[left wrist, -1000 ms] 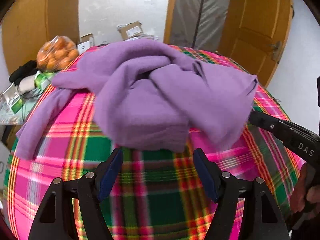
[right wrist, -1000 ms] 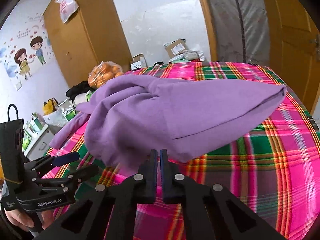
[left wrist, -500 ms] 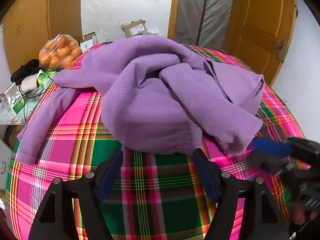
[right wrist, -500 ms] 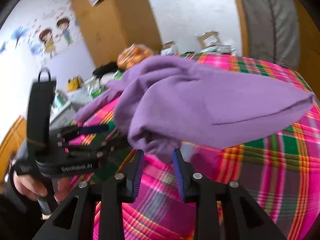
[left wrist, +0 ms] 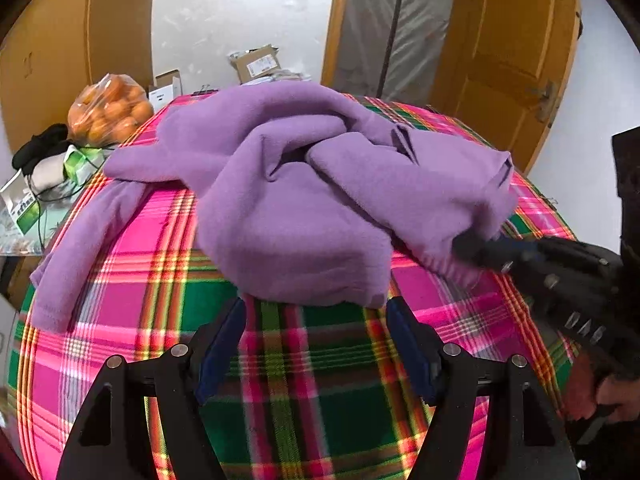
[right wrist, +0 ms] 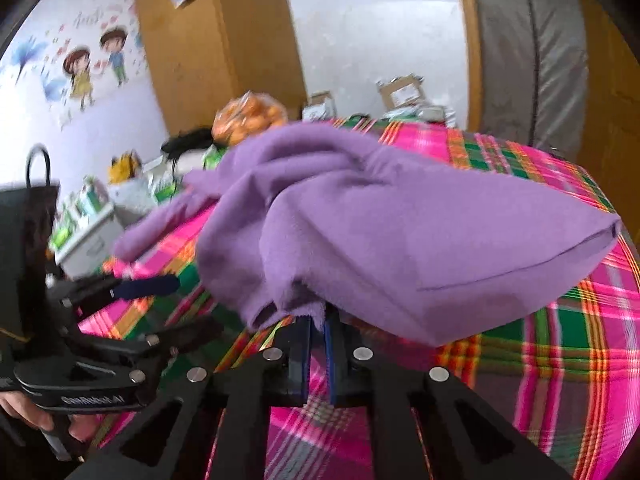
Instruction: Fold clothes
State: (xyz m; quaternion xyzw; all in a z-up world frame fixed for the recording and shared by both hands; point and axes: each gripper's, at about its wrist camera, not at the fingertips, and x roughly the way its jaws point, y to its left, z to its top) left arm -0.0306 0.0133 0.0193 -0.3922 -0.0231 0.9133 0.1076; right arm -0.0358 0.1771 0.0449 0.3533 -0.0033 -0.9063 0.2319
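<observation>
Plaid cloth (left wrist: pixel 120 308), pink and green, covers the whole table, and my purple fleece garment (left wrist: pixel 296 208) lies bunched across its middle, one sleeve trailing off to the left edge. My left gripper (left wrist: pixel 316 340) hovers low over the cloth just short of the near hem, fingers spread wide, touching nothing. My right gripper (right wrist: pixel 316 340) is clenched on a fold of the fleece's lower edge. Blur smears that pinch, and the fabric hides the fingertips. A bag of oranges (left wrist: pixel 108 108) sits off the far left corner.
</observation>
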